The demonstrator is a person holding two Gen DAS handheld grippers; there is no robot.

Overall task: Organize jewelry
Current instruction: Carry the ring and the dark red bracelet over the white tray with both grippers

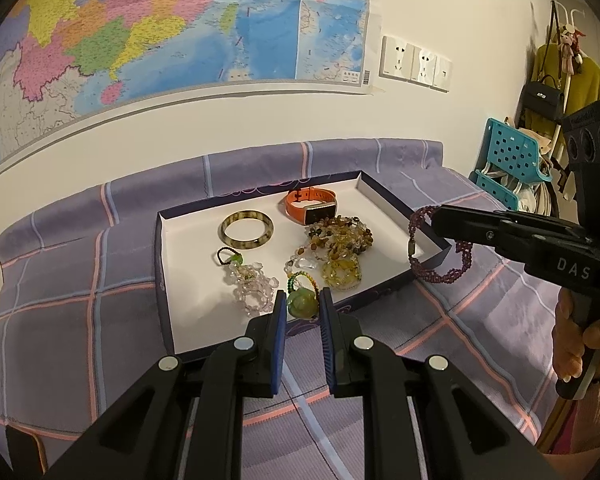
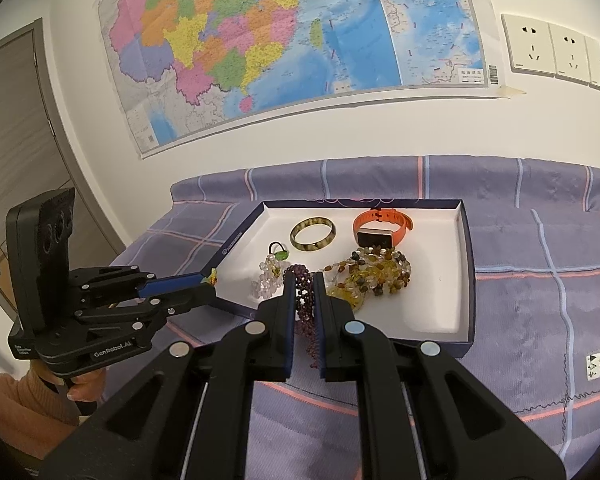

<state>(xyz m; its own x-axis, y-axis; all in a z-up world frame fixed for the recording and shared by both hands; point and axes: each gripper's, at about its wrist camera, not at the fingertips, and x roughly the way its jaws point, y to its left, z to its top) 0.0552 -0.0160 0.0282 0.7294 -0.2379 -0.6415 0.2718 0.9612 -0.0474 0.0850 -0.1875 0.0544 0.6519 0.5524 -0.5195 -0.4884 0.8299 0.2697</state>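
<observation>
Right tongs (image 2: 303, 308) were clamped on purple bead bracelet (image 1: 440, 270), hanging over tray's (image 1: 396, 204) near-right corner; left tongs (image 1: 302, 316) pinched green pendant (image 1: 300, 303) at tray's front edge. Best: lower bracelet w/ slack into bare tray floor, clear of amber beads (image 1: 340, 248), before releasing.

Your work surface: bed (image 1: 80, 320) under purple-grey plaid cover with pink and pale-blue lines, pushed against white wall. Cover rides up wall edge in soft fold at back. Directly on cover: shallow navy tray (image 1: 384, 280) with white lining, set near wall, far corners just beside fold. Small white care label (image 2: 599, 364) lies on cover, right of tray in your right wrist view. Rest of cover shows only plaid fabric.
</observation>
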